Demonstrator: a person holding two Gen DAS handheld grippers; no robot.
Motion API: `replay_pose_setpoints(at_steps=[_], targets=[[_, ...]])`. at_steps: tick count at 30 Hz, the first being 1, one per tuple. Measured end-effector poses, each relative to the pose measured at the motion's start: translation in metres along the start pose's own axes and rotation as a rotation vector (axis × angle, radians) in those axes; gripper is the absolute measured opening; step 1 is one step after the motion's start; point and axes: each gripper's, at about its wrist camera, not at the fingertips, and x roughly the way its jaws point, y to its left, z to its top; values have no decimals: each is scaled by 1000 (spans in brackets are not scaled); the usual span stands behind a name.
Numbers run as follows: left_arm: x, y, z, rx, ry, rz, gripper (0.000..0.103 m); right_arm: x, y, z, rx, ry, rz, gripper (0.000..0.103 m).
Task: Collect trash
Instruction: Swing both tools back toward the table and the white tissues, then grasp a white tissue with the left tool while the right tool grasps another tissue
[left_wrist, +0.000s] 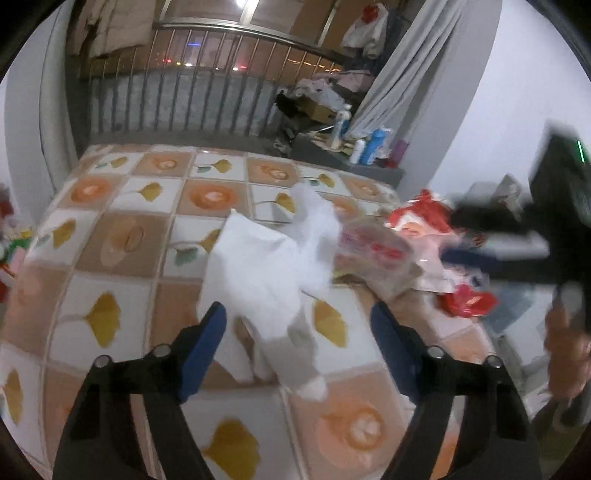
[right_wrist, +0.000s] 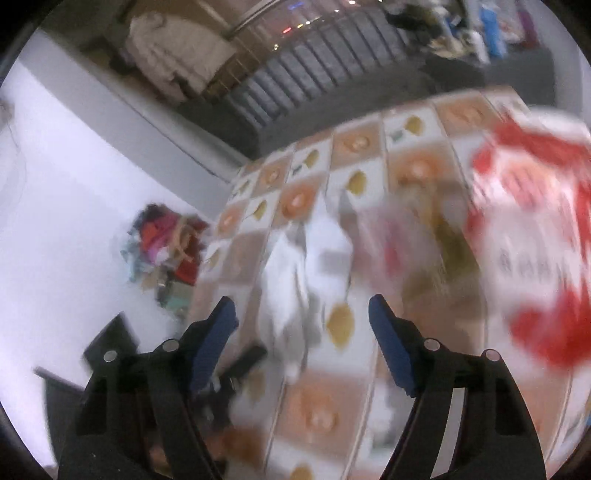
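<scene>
**Observer:** Evidently nothing is gripped yet. The left gripper (left_wrist: 297, 314) is held above the tablecloth (left_wrist: 110, 236) with its jaws spread and empty; the white tissue (left_wrist: 266, 269) is seen between and just beyond the blue pads (left_wrist: 207, 343), apart from both. A start on this piece is probably meant.

**Recorder:** And the right gripper (right_wrist: 301, 310)?

**Observer:** Released too, nothing between the pads (right_wrist: 218, 332). It is pointed down at the same tissue (right_wrist: 295, 277) from another angle. That view is badly smeared, so whether anything is touched cannot be told.

**Recorder:** Where is the trash noted?

**Observer:** The tissue is laid crumpled near the middle of the cloth. To its right a clear wrapper (left_wrist: 373, 251) and a red-and-white bag (left_wrist: 421, 218) are heaped together, with a red scrap (left_wrist: 465, 302) nearer. The bag (right_wrist: 535, 236) is filled out large at the right of the right wrist view, perhaps kept open as the receptacle; that is judged, not seen.

**Recorder:** Far side?

**Observer:** Bottles (left_wrist: 365, 144) and clutter are stacked on a ledge by the railing (left_wrist: 192, 96), well apart from the work. A coloured pile (right_wrist: 166, 251) is left on the floor at the left.
</scene>
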Motion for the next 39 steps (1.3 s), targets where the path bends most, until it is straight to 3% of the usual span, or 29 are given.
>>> replay_pose_setpoints(at_steps=[6,7,8,9,11,13,19,25,31,34,36,37,39], targets=[[33,9,3,-18,86,42,57,67,7,42,-75,75,-140,72],[35,12,1,-31,88,47,51,77,5,45,-81,82,-178,67],[37,14,0,-38,89,45,44,86,1,46,-79,104,-190,48],[37,16,0,-49,89,35,41,92,-2,45,-70,130,-184,37],[37,20,-2,-61,90,9,22,95,-11,42,-10,169,-150,4],[35,22,-3,-65,84,-9,9,86,-10,36,10,161,-95,0],[5,21,-9,-74,45,-75,4,36,7,16,7,90,18,0],[-53,21,-23,-109,16,-160,4,-38,9,-27,29,2,132,0],[-80,18,-57,-129,88,-179,4,-89,-31,-96,155,-43,178,0],[-72,11,-78,-106,157,-143,10,-93,-61,-119,226,-42,101,6],[-69,6,-87,-98,176,-126,27,-88,-83,-131,290,-10,44,24],[-70,5,-89,-93,172,-119,35,-86,-94,-138,326,10,27,39],[-77,2,-90,-73,141,-119,40,-93,-102,-147,350,-8,-10,48]])
